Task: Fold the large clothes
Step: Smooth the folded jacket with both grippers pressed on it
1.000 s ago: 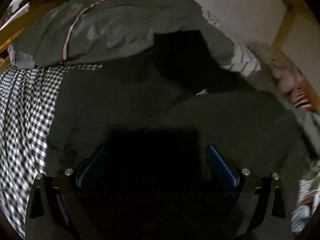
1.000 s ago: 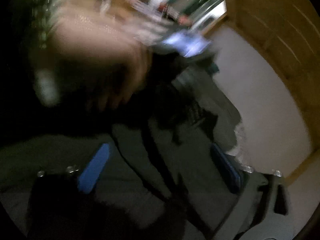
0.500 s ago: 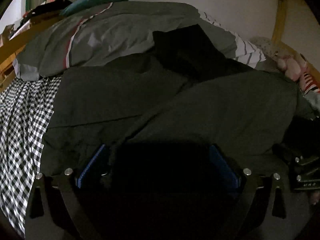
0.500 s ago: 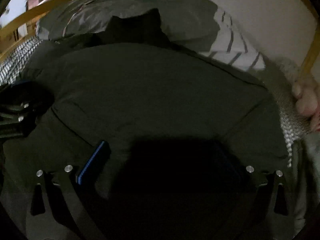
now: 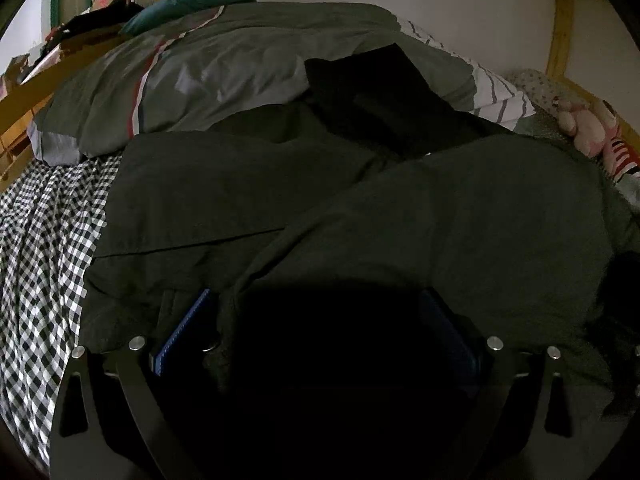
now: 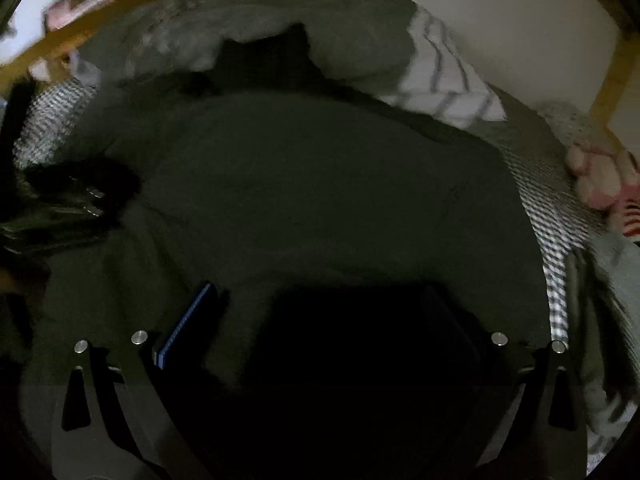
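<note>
I'm mid-fold: the dark green jacket (image 5: 248,196) lies on the checkered bedsheet (image 5: 44,240), my left gripper (image 5: 320,320) and right gripper (image 6: 320,316) both spread wide with dark cloth bunched between. Whether either truly pinches it, I can't tell. Next, I reckon, lay the flap flat and smooth.

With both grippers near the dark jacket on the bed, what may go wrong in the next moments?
1. The dark jacket lies bunched, one half folded unevenly over the other, so creases may get locked in.
2. A black garment lies partly under the jacket's top and may be dragged along.
3. Fabric hides the gap at the left gripper and the right gripper, so the grip is uncertain and cloth may slip.
</note>
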{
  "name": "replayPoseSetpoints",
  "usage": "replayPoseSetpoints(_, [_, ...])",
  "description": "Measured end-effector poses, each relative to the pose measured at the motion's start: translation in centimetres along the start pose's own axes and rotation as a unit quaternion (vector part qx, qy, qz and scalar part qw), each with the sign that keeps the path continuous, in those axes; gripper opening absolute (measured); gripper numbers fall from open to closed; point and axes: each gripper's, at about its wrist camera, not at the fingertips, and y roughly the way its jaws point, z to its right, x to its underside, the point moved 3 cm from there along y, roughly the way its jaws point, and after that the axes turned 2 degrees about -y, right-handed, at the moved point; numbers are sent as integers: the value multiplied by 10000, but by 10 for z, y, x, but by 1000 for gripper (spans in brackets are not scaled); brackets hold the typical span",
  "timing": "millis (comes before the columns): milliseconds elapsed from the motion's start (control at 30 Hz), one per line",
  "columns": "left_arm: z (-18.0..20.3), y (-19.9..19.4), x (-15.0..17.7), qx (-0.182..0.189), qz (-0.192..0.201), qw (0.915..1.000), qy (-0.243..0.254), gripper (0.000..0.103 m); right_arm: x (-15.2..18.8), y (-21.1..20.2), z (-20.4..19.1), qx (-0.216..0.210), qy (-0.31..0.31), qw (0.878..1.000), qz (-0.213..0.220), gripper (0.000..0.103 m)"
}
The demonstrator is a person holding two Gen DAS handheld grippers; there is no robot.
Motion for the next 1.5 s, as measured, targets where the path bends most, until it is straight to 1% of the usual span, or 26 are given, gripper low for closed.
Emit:
replayPoseSetpoints(67, [1, 1, 0, -52, -18, 10000, 39, 98, 5, 12, 0, -132, 20, 9999, 31, 100])
replayPoseSetpoints(100, [2, 1, 0, -65, -24, 10000, 51, 98, 4, 11, 0, -121, 10, 9999, -33, 100])
replayPoseSetpoints(133, [1, 1, 0, -60, -31, 10000, 42, 99, 1, 4, 1, -83, 57, 9998, -152, 100])
replayPoseSetpoints(167, [0, 2, 0, -50, -37, 10000, 29, 99, 0, -3, 2, -114, 137, 9997, -151, 100])
replayPoseSetpoints(200, [0, 2, 0, -55, -39, 10000, 34, 99, 0, -16, 4, -258, 242, 9994, -15, 100])
replayPoseSetpoints(233, [1, 2, 0, -65, -41, 10000, 40, 99, 3, -25, 3, -305, 248, 9992, 92, 100])
replayPoseSetpoints(300, [1, 2, -1, -90, -55, 9999, 63, 99, 14, -9, -4, -162, 1, 9998, -97, 100])
replayPoseSetpoints(333, [2, 0, -2, -121, -64, 9999, 85, 99, 19, 1, -6, -195, -42, 9998, -47, 100])
replayPoseSetpoints(400, [5, -17, -1, -274, -74, 9996, 85, 98, 21, 2, -3, -203, 30, 9998, 37, 100])
replayPoseSetpoints(467, [4, -50, 7, -98, 165, 9997, -129, 98, 24, -18, 2, -206, 228, 9995, 98, 100])
replayPoseSetpoints(500, [3, -63, 12, 21, 242, 9995, -221, 98, 28, -30, 5, -302, 378, 9986, 213, 100])
replayPoseSetpoints(533, [4, -76, 22, 55, 290, 9992, -268, 98, 36, -43, 6, -395, 526, 9974, 303, 100])
replayPoseSetpoints(567, [5, -79, 28, 8, 265, 9993, -247, 98, 43, -49, 4, -429, 561, 9970, 312, 100])
replayPoseSetpoints(600, [7, -75, 36, -56, 165, 9997, -177, 98, 51, -47, -2, -406, 432, 9979, 248, 100])
replayPoseSetpoints(667, [7, -60, 49, -132, 34, 9999, -50, 98, 63, -29, -16, -169, 80, 9998, 103, 100])
replayPoseSetpoints(700, [5, -58, 53, -95, 103, 9999, -93, 98, 66, -23, -19, -124, 46, 9997, 194, 100])
replayPoseSetpoints(767, [5, -56, 54, -112, 128, 9998, -89, 98, 65, -17, -19, -161, 88, 9997, 179, 100])
replayPoseSetpoints(867, [5, -65, 54, -103, -35, 9999, -78, 98, 62, -24, -14, -223, 197, 9995, 133, 100])
replayPoseSetpoints(933, [4, -80, 59, -1, -34, 10000, -78, 98, 69, -44, -9, -313, 268, 9988, 249, 100])
replayPoseSetpoints(1000, [2, -101, 75, 12, -22, 10000, -22, 98, 81, -61, -6, -409, 339, 9980, 349, 100])
replayPoseSetpoints(1200, [-22, -147, 128, -75, -93, 9998, 132, 98, 131, -94, 0, -614, 540, 9964, 214, 100])
replayPoseSetpoints(1267, [-27, -162, 142, -91, -70, 9998, 147, 98, 139, -104, 3, -719, 599, 9953, 235, 100])
replayPoseSetpoints(1367, [-34, -178, 158, -80, -81, 9998, 182, 98, 155, -123, 5, -864, 634, 9939, 266, 100])
replayPoseSetpoints(1500, [-39, -194, 176, -73, -124, 9998, 148, 98, 183, -136, 9, -841, 613, 9944, 169, 100])
